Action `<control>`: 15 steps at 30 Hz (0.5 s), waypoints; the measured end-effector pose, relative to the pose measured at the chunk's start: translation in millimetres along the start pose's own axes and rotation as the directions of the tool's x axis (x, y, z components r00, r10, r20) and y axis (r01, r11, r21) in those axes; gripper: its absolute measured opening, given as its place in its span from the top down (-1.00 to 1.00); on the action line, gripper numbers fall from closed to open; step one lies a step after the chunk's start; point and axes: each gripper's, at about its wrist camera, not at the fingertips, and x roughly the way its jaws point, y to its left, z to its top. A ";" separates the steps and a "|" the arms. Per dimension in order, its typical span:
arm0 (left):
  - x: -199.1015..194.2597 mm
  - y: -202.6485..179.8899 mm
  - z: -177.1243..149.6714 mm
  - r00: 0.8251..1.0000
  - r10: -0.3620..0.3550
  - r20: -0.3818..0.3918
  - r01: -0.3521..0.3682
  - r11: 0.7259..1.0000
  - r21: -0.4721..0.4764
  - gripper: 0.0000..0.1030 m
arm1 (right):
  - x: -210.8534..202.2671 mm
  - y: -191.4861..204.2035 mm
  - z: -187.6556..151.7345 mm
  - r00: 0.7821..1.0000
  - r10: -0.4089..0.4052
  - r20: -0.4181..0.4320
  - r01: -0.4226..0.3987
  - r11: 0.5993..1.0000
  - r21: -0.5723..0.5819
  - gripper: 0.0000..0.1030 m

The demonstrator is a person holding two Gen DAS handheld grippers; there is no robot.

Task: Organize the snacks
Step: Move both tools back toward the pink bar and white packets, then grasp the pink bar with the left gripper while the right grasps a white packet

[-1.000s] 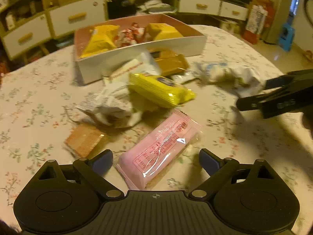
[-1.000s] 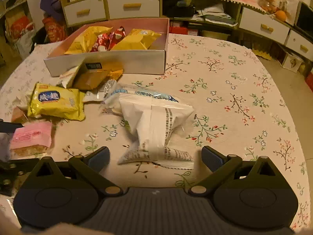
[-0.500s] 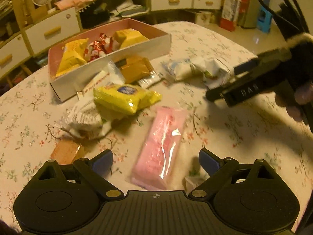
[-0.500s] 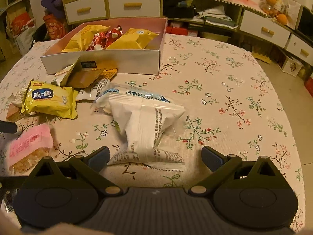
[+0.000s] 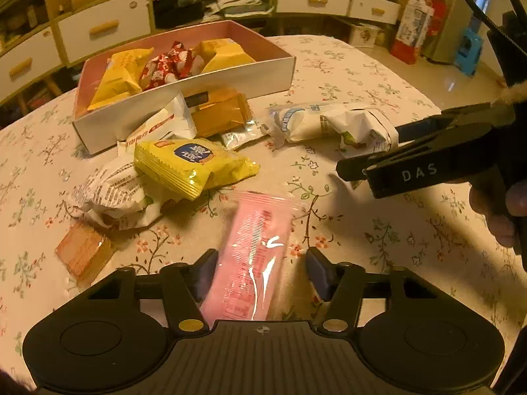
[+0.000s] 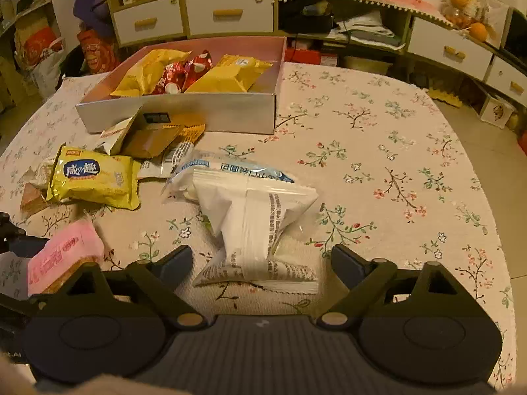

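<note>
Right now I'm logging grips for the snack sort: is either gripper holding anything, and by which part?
Neither grips yet. The left gripper straddles the pink packet near its near end, the right-hand pad still clear. The right gripper stands open around the white packet.

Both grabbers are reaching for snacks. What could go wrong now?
The left gripper has just been closing around the pink packet; only the near pad seems to touch it, so it might slip or twist when lifted. The right gripper has been closing around the white packet, whose crinkly wrapper could slide out. That packet lies on a blue-and-white packet, which might get dragged along. The box has loose snacks piled against it.
</note>
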 end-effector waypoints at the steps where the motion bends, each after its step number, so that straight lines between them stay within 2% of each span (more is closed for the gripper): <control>1: -0.4 -1.2 0.3 1.000 0.003 -0.004 -0.003 1.000 -0.009 0.04 | 0.3 0.6 0.1 1.000 0.000 -0.003 0.000 1.000 -0.001 -0.66; 8: -2.6 -3.0 2.0 0.999 0.023 -0.027 -0.025 0.997 -0.076 0.37 | -0.4 2.1 1.3 1.000 0.018 -0.025 -0.018 1.000 -0.001 -0.43; 15: -6.0 -2.8 0.7 0.999 0.021 -0.044 -0.026 0.994 -0.109 0.43 | -1.9 1.8 4.7 0.999 0.015 -0.036 -0.014 1.000 0.018 -0.22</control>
